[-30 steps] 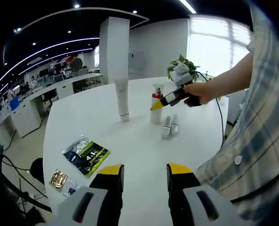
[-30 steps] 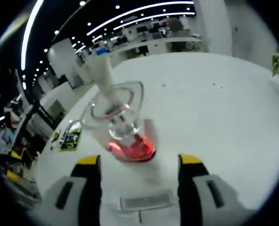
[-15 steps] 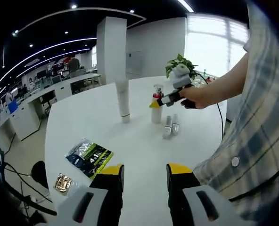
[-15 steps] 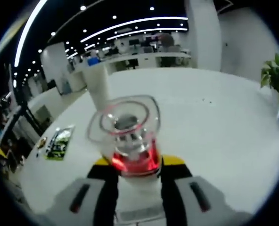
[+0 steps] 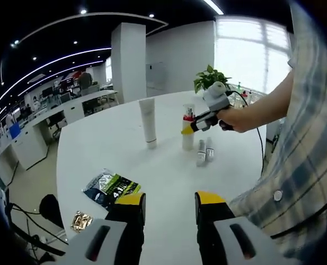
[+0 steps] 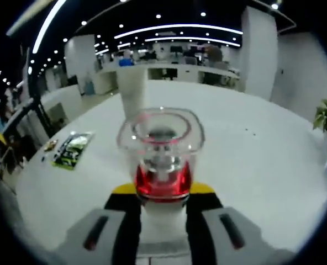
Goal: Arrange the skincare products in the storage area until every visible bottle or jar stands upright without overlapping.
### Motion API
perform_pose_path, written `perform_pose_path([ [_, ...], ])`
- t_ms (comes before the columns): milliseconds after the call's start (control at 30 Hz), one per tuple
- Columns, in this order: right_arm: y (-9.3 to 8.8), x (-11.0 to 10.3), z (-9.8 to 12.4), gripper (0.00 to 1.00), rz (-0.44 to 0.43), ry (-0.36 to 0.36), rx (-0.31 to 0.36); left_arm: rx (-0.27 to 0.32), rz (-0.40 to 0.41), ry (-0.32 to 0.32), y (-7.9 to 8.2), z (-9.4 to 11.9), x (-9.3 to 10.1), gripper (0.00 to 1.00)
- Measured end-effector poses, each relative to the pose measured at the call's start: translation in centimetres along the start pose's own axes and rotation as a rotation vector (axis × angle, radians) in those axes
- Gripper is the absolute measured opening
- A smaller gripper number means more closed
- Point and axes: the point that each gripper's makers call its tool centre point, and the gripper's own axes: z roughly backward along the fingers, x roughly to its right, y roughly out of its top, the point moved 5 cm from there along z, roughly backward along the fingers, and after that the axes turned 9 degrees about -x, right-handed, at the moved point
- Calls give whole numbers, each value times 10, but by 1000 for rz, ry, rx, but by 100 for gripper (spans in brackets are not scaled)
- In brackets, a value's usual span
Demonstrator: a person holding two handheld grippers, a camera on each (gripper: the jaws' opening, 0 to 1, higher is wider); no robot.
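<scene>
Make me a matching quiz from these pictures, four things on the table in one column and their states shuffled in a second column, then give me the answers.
Things:
1. white tube
2. pump bottle with the red collar
3. two small bottles
4. green and black packet

States:
A. lying side by side
B. flat near the table edge
C. standing alone, upright
D. gripped by the right tool

Pairs: 1-C, 2-D, 3-A, 4-B

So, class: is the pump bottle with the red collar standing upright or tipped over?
Upright. The pump bottle stands vertical on the white table, clear cap on top, with the right gripper shut around its body.
</scene>
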Motion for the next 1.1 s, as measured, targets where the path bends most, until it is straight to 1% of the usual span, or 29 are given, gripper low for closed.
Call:
perform_pose_path([
  [67, 0, -1, 1, 27, -5, 14, 5, -2, -3, -1, 0, -1, -1, 37],
  [100, -2, -3, 2, 27, 7, 24, 7, -1, -5, 0, 1, 0, -2, 37],
  [267, -4, -9, 8, 27, 11, 69, 23, 15, -3, 0, 5, 0, -2, 37],
  [400, 0, -13, 15, 27, 19, 101, 44, 22, 2, -5, 6, 0, -1, 37],
  [467, 5, -18, 22, 27, 28, 123, 60, 29, 6, -12, 8, 0, 0, 37],
  [567, 12, -31, 33, 27, 54, 185, 82, 57, 25, -29, 14, 1, 1, 37],
  [600, 14, -38, 38, 27, 74, 212, 91, 68, 33, -34, 17, 1, 1, 37],
  [733, 20, -67, 59, 27, 128, 324, 121, 118, 43, -71, 31, 2, 3, 37],
  [800, 23, -80, 69, 27, 151, 382, 136, 147, 46, -101, 40, 2, 5, 37],
  [867, 28, -99, 84, 27, 204, 457, 150, 184, 64, -142, 50, 3, 7, 37],
  [900, 30, -106, 89, 27, 222, 478, 155, 199, 66, -160, 55, 4, 9, 37],
  [967, 33, -119, 100, 27, 238, 527, 158, 246, 57, -207, 70, 7, 11, 38],
  [1000, 35, -125, 104, 27, 249, 546, 159, 270, 56, -248, 79, 9, 14, 38],
  [1033, 35, -127, 106, 27, 254, 555, 158, 281, 60, -276, 85, 11, 15, 38],
  [1067, 37, -134, 113, 27, 266, 579, 160, 294, 65, -294, 92, 12, 15, 40],
  [1100, 40, -141, 120, 27, 289, 609, 170, 312, 45, -320, 100, 15, 16, 42],
])
